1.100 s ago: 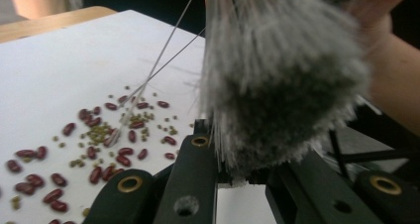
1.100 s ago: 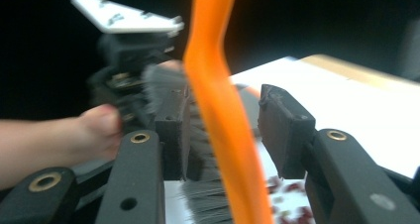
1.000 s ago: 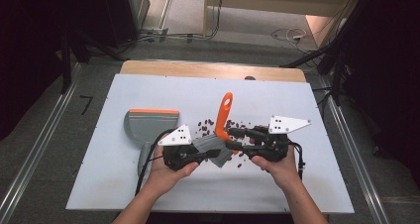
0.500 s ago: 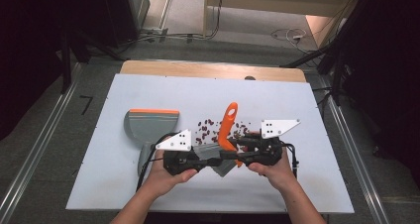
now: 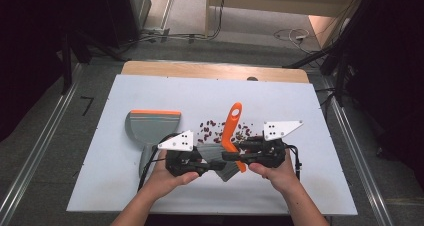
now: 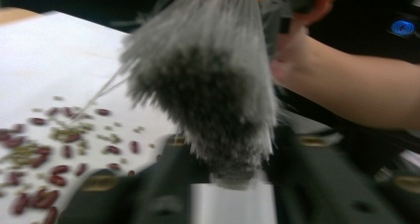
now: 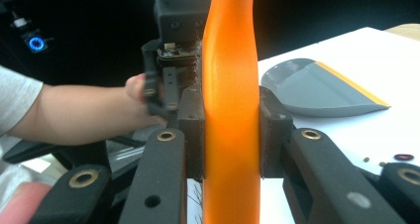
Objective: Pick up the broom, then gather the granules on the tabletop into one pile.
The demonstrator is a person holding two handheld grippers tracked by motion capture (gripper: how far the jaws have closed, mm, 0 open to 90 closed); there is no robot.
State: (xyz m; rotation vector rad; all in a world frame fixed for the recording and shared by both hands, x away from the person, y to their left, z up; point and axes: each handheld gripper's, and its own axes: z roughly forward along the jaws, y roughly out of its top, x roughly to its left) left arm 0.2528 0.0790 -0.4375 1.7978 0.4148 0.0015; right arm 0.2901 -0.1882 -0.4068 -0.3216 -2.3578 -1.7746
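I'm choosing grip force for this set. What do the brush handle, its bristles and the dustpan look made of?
Brush handle: smooth orange plastic, faintly glossy. Bristles: fine grey fibres, likely synthetic, splayed at the tips. Dustpan: matte grey plastic, seemingly; its orange lip might be rubber.

No readable text, label, brand or number — on any surface, any view.

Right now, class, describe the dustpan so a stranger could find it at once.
On the white table, look left of the scattered red beans. The dustpan lies flat there, beyond the left gripper: wide, grey, with an orange strip on its far edge, unlike the upright orange-handled brush.
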